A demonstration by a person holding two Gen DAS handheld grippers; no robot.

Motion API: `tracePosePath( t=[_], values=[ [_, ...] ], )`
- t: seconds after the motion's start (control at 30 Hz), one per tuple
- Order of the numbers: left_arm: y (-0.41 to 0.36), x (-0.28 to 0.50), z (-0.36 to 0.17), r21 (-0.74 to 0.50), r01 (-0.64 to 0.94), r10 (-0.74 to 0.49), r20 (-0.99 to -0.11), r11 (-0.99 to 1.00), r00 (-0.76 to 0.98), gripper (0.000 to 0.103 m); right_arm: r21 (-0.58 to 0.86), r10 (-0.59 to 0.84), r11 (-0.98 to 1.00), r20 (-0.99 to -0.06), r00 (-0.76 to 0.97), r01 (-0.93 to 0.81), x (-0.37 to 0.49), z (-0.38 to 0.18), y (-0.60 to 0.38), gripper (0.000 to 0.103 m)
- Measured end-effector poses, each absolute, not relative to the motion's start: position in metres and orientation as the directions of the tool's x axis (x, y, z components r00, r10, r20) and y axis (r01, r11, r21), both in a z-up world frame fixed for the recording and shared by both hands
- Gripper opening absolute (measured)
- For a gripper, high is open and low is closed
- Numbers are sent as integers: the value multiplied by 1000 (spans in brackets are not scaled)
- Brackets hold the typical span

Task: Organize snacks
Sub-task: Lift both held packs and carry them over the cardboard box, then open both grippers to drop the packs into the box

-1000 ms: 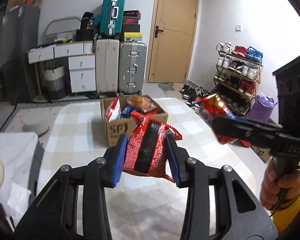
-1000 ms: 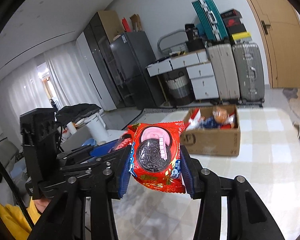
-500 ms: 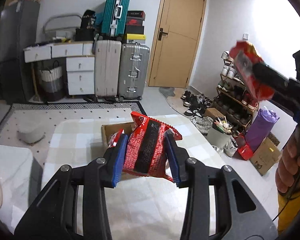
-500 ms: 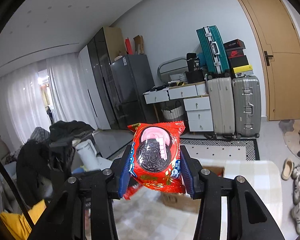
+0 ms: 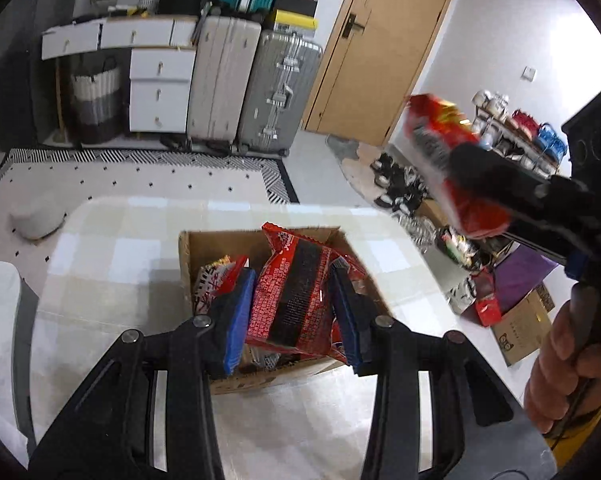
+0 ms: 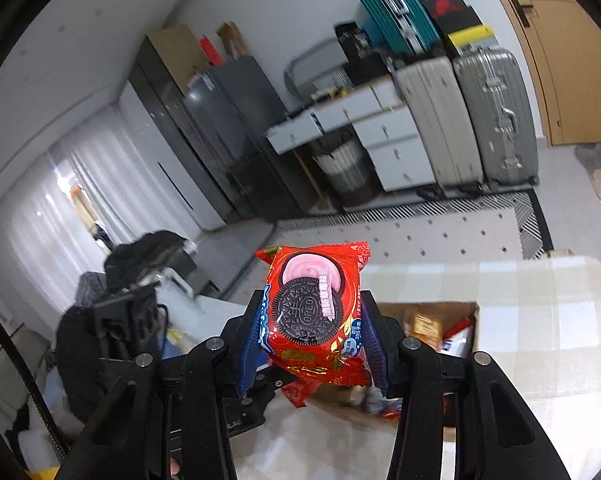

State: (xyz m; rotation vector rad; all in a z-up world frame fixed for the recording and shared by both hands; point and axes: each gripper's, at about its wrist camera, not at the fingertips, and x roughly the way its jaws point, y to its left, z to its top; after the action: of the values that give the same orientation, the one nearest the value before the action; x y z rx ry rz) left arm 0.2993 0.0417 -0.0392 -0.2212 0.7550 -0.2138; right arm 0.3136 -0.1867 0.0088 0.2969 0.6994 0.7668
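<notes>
My left gripper (image 5: 290,312) is shut on a red snack packet with a black panel (image 5: 296,296) and holds it right over the open cardboard box (image 5: 220,244) on the checked table. Other snack packets lie in the box. My right gripper (image 6: 312,328) is shut on a red Oreo packet (image 6: 314,312), held higher, above and to the right of the box (image 6: 424,308). In the left wrist view the right gripper (image 5: 480,184) shows at the right with the Oreo packet (image 5: 444,152) in it.
The table (image 5: 112,240) has a pale checked cloth. Suitcases (image 5: 252,88) and white drawers (image 5: 160,88) stand by the back wall beside a wooden door (image 5: 380,48). A shoe rack (image 5: 512,128) is at the right. A dark fridge (image 6: 228,128) stands at the left.
My left gripper has moved forward and tilted down, so its packet now hangs over the box. My right gripper has come down and forward toward the box with the Oreo packet.
</notes>
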Motion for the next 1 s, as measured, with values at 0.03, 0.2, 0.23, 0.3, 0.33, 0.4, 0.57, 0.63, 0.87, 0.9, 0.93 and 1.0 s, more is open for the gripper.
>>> tracePosePath(
  t=[0.03,0.2,0.23,0.3,0.33,0.4,0.57,0.63,0.87,0.9,0.93,1.0],
  values=[
    [40,307,-47,-273,110,-270,-663,956,698,36,477,708,707,-489,511,-523,322,-1,-184,45],
    [31,335,-86,-284,103,-279,-698,953,660,36,425,631,774,-579,516,-470,359,-44,-179,45],
    [30,338,-91,-284,103,-280,-702,953,655,36,414,614,788,-594,520,-456,366,-51,-180,45],
    [29,342,-100,-286,102,-282,-708,953,647,36,398,583,810,-625,519,-431,379,-65,-182,45],
    [28,345,-104,-287,102,-283,-712,953,643,36,394,574,816,-641,510,-422,386,-72,-182,45],
    [30,347,-109,-291,102,-287,-715,951,637,36,375,546,834,-669,504,-405,396,-84,-184,45],
    [30,365,-120,-292,100,-288,-721,951,631,36,333,501,859,-697,512,-388,409,-99,-189,45],
    [28,367,-121,-283,103,-283,-724,953,629,36,308,480,870,-708,518,-385,411,-101,-188,45],
    [22,370,-124,-271,105,-275,-728,957,628,36,242,428,888,-747,509,-391,416,-116,-181,45],
    [23,368,-123,-271,107,-277,-726,957,630,36,238,427,886,-754,500,-398,416,-118,-178,45],
    [23,368,-122,-270,107,-275,-727,957,629,36,235,426,885,-759,492,-402,416,-120,-176,45],
    [24,366,-118,-269,112,-277,-724,957,632,37,252,441,876,-763,473,-411,415,-124,-173,45]
  ],
)
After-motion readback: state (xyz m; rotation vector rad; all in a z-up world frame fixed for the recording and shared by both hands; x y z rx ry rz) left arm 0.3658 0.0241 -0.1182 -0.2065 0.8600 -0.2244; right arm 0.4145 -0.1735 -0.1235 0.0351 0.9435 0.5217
